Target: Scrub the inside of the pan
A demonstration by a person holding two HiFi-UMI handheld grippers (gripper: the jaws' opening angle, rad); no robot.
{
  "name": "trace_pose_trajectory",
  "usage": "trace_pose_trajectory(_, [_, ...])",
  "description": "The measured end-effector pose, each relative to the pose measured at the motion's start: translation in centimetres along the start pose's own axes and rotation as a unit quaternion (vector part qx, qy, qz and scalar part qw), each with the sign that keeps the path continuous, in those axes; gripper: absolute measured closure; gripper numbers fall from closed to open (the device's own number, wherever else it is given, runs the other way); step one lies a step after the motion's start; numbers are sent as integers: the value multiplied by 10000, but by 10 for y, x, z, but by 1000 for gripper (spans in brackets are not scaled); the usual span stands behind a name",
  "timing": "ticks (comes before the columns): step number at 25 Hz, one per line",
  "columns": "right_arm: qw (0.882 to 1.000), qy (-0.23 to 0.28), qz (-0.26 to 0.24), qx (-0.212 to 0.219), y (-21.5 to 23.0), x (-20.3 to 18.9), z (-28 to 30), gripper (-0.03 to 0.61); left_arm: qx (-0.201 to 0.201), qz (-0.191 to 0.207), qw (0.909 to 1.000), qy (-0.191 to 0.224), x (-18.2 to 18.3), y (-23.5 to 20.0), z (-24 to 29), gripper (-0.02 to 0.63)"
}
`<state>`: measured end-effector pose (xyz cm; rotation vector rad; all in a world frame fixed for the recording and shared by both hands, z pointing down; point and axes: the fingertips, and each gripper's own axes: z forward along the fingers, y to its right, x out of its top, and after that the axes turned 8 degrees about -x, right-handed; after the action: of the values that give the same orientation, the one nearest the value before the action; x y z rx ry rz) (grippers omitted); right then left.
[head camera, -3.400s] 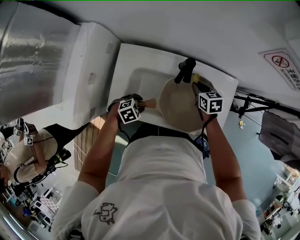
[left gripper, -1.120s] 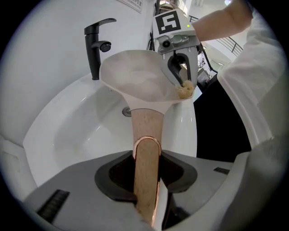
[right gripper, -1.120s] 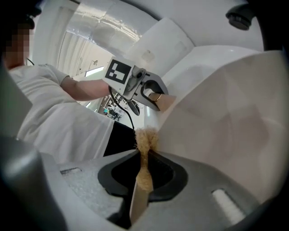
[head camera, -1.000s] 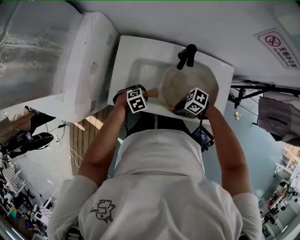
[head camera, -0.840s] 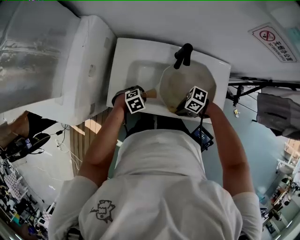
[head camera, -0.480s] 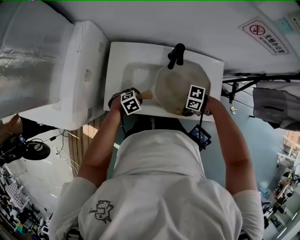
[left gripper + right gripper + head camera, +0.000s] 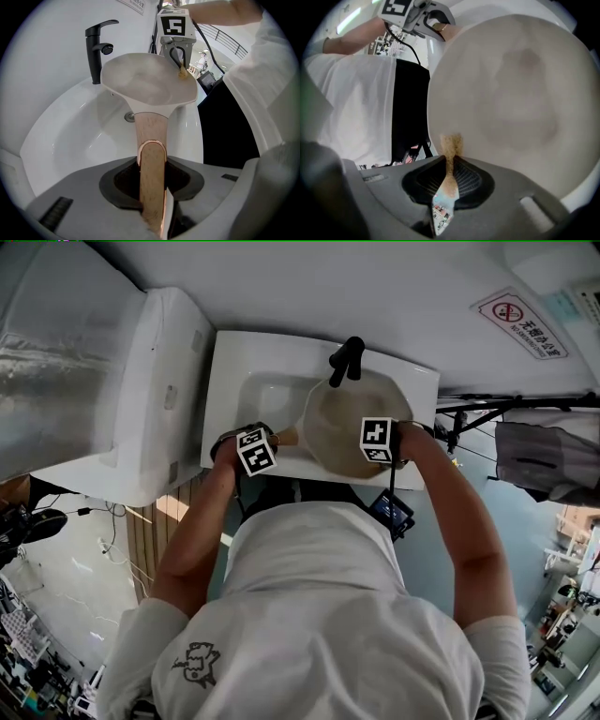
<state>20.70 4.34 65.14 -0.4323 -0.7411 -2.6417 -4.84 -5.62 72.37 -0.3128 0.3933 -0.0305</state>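
A person stands at a white sink [image 7: 267, 390] with a tool in each hand. The left hand-held gripper [image 7: 151, 174] is clamped on the wooden handle [image 7: 151, 136] of a pale pan [image 7: 145, 84], its two jaws pressed against the sides of the handle near its end. The pan is held out over the right part of the sink, above the basin, with its open inside facing upward and toward the person, and its far rim lies close to the black tap [image 7: 96, 47]. The drain [image 7: 130, 116] shows in the basin under the pan's neck. The right hand-held gripper [image 7: 449, 187] is pinching a thin tan scrub pad [image 7: 450, 149]; its jaws are pressed together on the pad, and the pad's free end sticks out past the tips. That end rests against the inside of the pan near the rim on the person's side. From the head view the two marker cubes sit at either side of the pan, the left one by the handle and the right one over the near rim. A red-and-white sign [image 7: 514, 322] hangs on the wall to the right.
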Motion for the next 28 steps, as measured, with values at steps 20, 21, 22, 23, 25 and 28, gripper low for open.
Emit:
trace_pose_trajectory(20, [9670,-979,-772,-2222,115,-27,-33,531,-113,-70,9999,-45,-1,-1,0,480])
trace_pose_trajectory(21, [9634,-1006,-798,-2354,120,-26,-34,531,-124,-78,9999,-52,-1,0,0,480])
trace_pose_trajectory(22, [9601,-1001,-808,-2484,125,-24,-36,531,-126,-84,9999,-51,0,0,0,480])
trace_pose_trajectory(23, [9564,-975,-811,-2632,131,-21,-39,531,-120,-88,9999,-45,0,-1,0,480])
trace_pose_trajectory(25, [9450,-893,-836,-3035,145,-14,-47,531,-105,-99,9999,-28,1,-1,1,480])
trace_pose_trajectory(28, [9133,-681,-922,-3909,168,6,-66,531,-110,-117,9999,-30,1,-1,0,480])
